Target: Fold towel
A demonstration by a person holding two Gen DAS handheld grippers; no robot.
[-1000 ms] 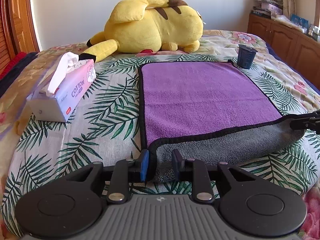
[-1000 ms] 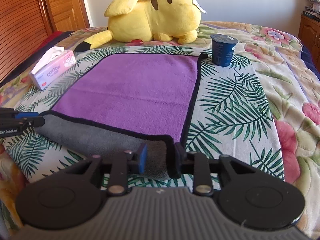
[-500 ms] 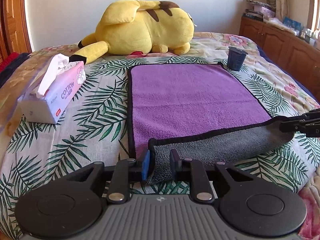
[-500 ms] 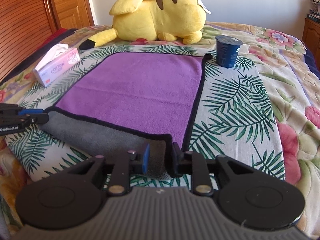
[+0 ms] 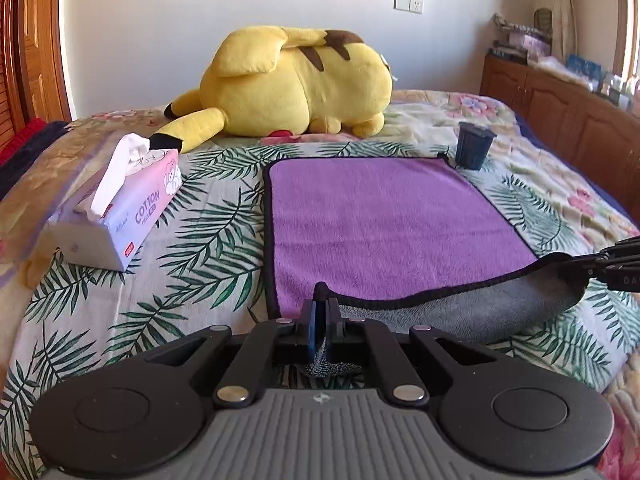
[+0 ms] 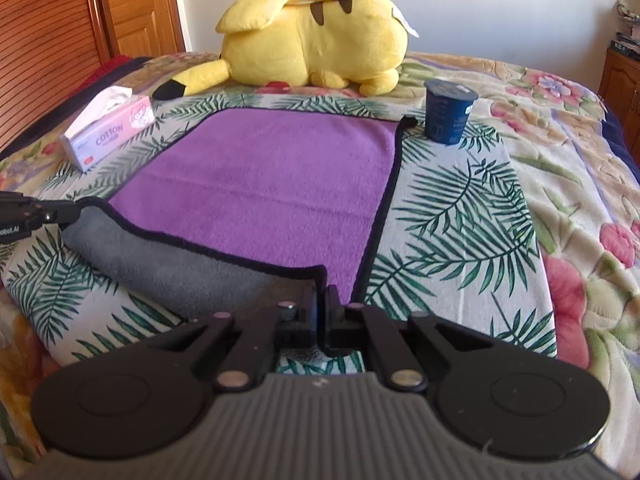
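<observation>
A purple towel [image 5: 384,216] with a grey underside lies spread on the palm-print bedspread [image 5: 200,248], filling the centre of both wrist views, its near edge lifted. The left gripper [image 5: 320,316] and the right gripper [image 6: 320,304] are each pinched tight on a near corner. The first fold appears just begun; next, both corners likely need carrying together toward the far edge, near the blue cup [image 6: 448,112] and yellow Pikachu plush [image 6: 316,36].

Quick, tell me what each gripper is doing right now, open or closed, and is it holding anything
Left gripper: closed, pinching the near left corner of the towel.
Right gripper: closed on the towel's near right corner.
</observation>
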